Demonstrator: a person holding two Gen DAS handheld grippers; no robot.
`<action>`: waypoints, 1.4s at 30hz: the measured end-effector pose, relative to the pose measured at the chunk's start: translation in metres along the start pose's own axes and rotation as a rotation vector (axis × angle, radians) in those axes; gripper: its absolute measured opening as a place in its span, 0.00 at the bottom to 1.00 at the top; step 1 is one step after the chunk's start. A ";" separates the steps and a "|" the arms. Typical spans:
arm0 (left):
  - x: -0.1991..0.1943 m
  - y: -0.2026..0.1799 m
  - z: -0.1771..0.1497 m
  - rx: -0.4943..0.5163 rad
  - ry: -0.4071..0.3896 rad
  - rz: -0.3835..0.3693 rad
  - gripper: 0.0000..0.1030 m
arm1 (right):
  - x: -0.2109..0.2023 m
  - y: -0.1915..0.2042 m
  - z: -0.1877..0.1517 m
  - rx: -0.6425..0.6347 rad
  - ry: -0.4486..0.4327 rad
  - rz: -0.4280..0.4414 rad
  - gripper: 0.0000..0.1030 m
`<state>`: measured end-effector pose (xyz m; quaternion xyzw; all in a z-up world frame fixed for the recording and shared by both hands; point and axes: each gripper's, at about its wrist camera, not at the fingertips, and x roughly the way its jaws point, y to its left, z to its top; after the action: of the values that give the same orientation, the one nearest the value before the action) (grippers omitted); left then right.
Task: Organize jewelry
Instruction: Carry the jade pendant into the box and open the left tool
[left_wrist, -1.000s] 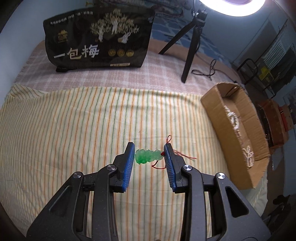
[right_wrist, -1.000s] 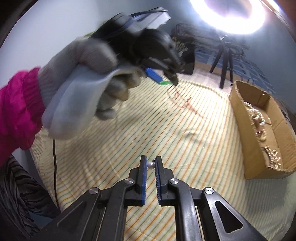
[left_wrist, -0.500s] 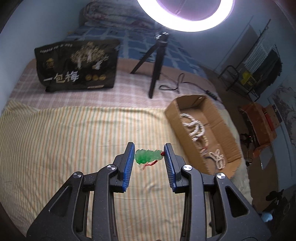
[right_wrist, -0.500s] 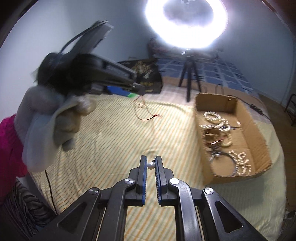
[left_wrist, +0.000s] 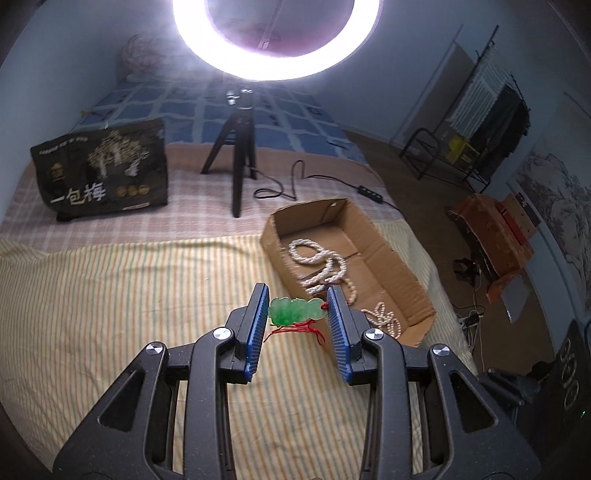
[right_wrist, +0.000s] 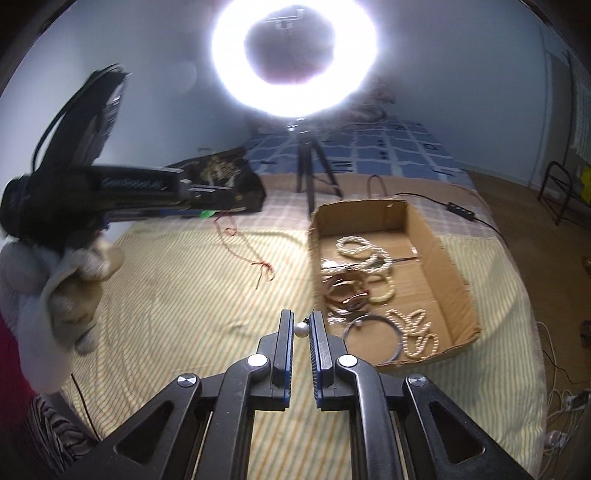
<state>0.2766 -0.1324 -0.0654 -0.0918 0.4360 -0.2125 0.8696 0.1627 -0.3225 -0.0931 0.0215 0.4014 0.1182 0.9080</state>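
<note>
My left gripper (left_wrist: 297, 312) is shut on a green jade pendant (left_wrist: 294, 311) and holds it in the air over the striped cloth; its red cord (left_wrist: 299, 328) hangs below. In the right wrist view the left gripper (right_wrist: 201, 214) is at the left, the red cord (right_wrist: 243, 247) trailing down to the cloth. My right gripper (right_wrist: 301, 328) is shut on a small pearl bead (right_wrist: 301, 329), just left of the cardboard box (right_wrist: 458, 273). The box (left_wrist: 402, 273) holds several pearl bracelets (left_wrist: 321, 266) and bangles (right_wrist: 373, 332).
A yellow striped cloth (left_wrist: 110, 302) covers the bed. A black printed bag (left_wrist: 101, 173) and a ring light on a tripod (left_wrist: 240, 162) stand behind it, with a cable (left_wrist: 295, 184). The bed's right edge drops to the floor past the box.
My left gripper has lifted the jade pendant off the cloth and carried it right, toward the box. My right gripper has also moved closer to the box with the bead.
</note>
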 end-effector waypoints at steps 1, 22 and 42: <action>0.001 -0.004 0.001 0.007 -0.003 -0.003 0.31 | 0.000 -0.005 0.002 0.007 -0.002 -0.010 0.06; 0.020 -0.073 0.003 0.075 0.009 -0.107 0.31 | 0.030 -0.091 0.038 0.085 0.011 -0.130 0.06; 0.065 -0.104 -0.028 0.153 0.117 -0.095 0.32 | 0.059 -0.123 0.039 0.191 0.050 -0.082 0.15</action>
<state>0.2583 -0.2538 -0.0932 -0.0333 0.4635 -0.2913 0.8362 0.2538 -0.4259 -0.1259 0.0886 0.4339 0.0426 0.8956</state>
